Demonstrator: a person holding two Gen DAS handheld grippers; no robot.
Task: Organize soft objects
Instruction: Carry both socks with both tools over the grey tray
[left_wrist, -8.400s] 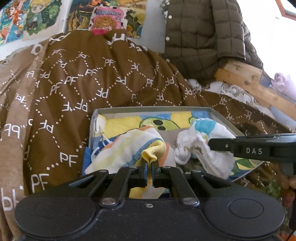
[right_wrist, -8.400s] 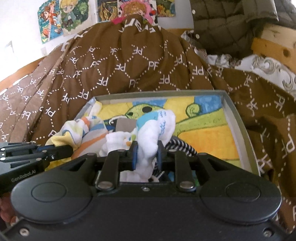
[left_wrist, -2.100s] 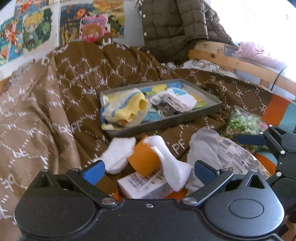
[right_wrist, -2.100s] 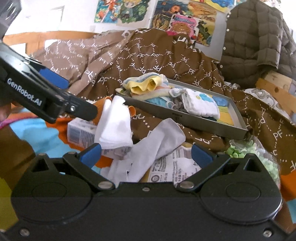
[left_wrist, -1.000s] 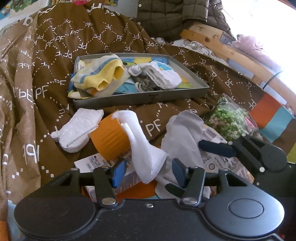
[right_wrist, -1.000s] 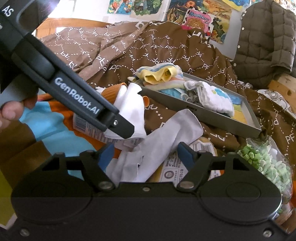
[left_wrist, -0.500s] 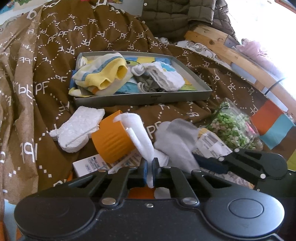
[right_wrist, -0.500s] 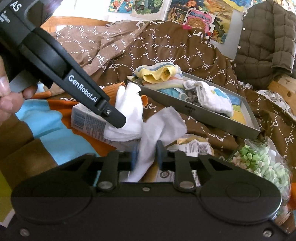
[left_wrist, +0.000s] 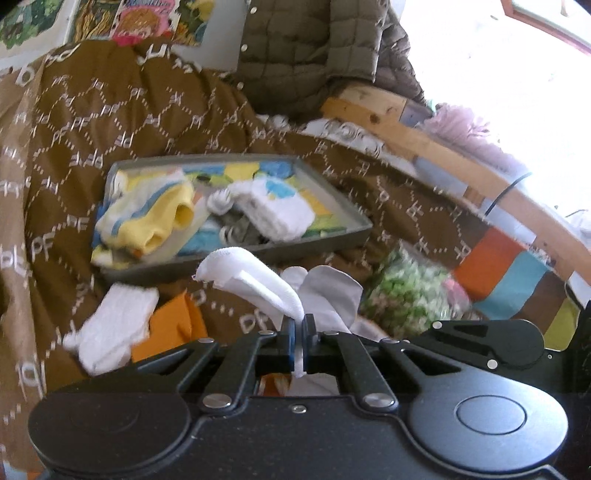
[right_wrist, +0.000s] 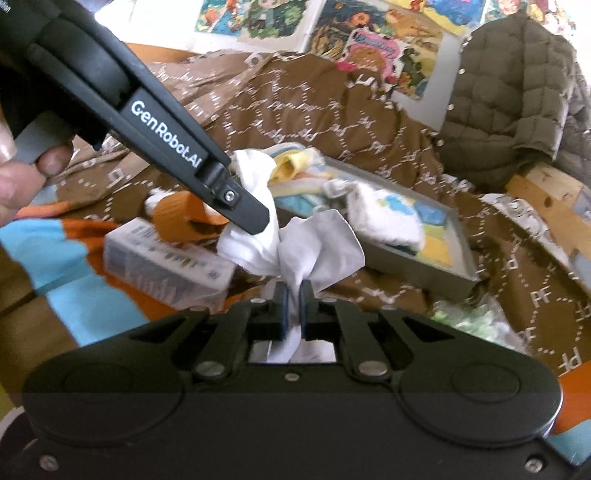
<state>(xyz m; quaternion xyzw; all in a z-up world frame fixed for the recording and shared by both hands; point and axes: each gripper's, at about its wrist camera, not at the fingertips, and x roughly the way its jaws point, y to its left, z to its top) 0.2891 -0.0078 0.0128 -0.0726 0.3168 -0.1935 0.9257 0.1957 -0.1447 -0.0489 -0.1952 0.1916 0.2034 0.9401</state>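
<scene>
left gripper (left_wrist: 298, 325): black two-finger tool with blue pads, clenched on a white terry sock (left_wrist: 251, 280) that sticks up and left out of the jaws
right gripper (right_wrist: 291, 295): black two-finger tool, pinched tight on a pale grey thin sock (right_wrist: 319, 243) that fans out above the jaws
the two socks: lifted above the bedding, close together, in front of the tray; in the right wrist view the left gripper's arm crosses over the white one
hand (right_wrist: 20, 173): fingers wrapped on the left tool's grey trigger
grey shallow rectangular tray (left_wrist: 332, 243): resting on the brown patterned quilt (left_wrist: 110, 122), holding a yellow-and-white striped garment (left_wrist: 155, 214) on its left and a white cloth with blue patches (left_wrist: 277, 206) at its middle
loose white terry sock (left_wrist: 110, 328): on the quilt left of the grippers, beside an orange ribbed cup (right_wrist: 177, 214)
white printed carton (right_wrist: 166, 258): lying just beside the cup
clear bag of green pieces (left_wrist: 406, 291): right of the tray, blurred
</scene>
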